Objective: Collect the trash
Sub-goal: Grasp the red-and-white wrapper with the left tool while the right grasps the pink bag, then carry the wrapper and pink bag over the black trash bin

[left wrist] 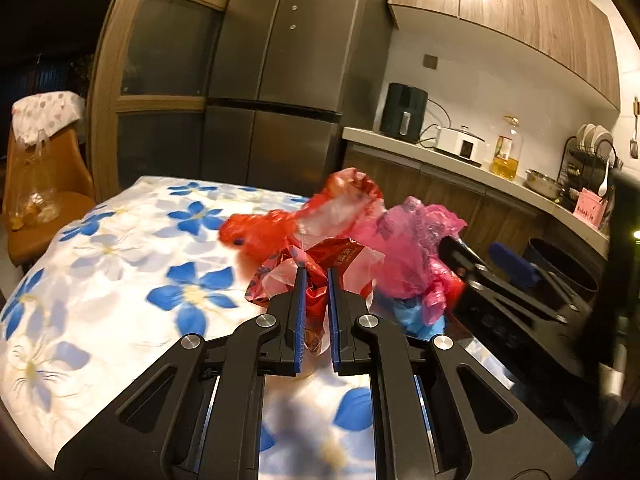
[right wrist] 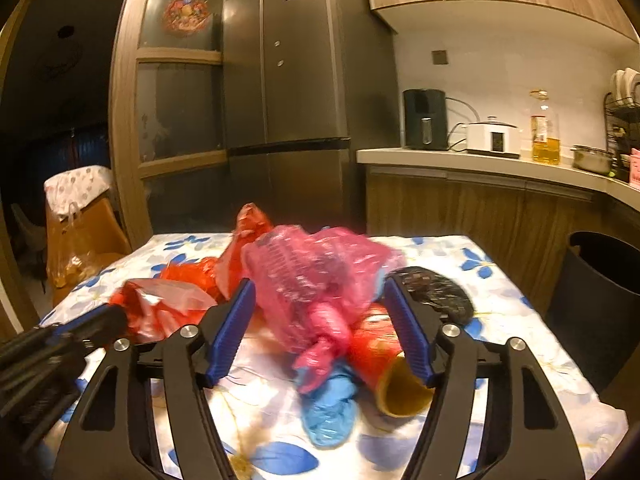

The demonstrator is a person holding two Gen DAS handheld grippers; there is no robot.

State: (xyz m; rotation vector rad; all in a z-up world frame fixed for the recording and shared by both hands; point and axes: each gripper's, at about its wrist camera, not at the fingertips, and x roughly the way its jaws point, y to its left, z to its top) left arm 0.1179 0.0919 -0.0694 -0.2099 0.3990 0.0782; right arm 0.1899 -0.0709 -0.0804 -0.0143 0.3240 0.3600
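1. Kitchen setting: a table under a blue-flowered cloth (right wrist: 500,292) is standing before a dark fridge (right wrist: 304,72) and a wooden-fronted counter (right wrist: 480,162).
2. Left gripper (left wrist: 316,276): its blue pads are sitting nearly together, pinching a red and clear wrapper (left wrist: 320,264) between them; the crumpled plastic is bulging out above the tips. In the right wrist view this gripper is entering low at the left, its tip against the same wrapper.
3. Right gripper (right wrist: 320,292): jaws are standing apart on either side of a pink plastic bag (right wrist: 316,276); the bag is lying between the pads, and whether either pad is pressing on it cannot be told.
4. Trash pile, outward from the pink bag: a blue bag (right wrist: 328,408) is lying under its knotted end; a red paper cup (right wrist: 392,368) is lying on its side just beside, mouth toward the camera, nothing showing inside; an orange-red bag (left wrist: 260,236) is resting behind; a black patterned wrapper (right wrist: 436,292) is lying near the right pad.
5. Containers: a black bin (right wrist: 596,280) is standing on the floor beside the table, interior too dark to read; a bottle (right wrist: 545,132) on the counter is holding yellow oil in its lower part; a steel pot (right wrist: 592,158) is sitting near it, contents hidden.
6. A clear bag (right wrist: 76,252) of yellowish items is hanging on a chair (left wrist: 52,184).
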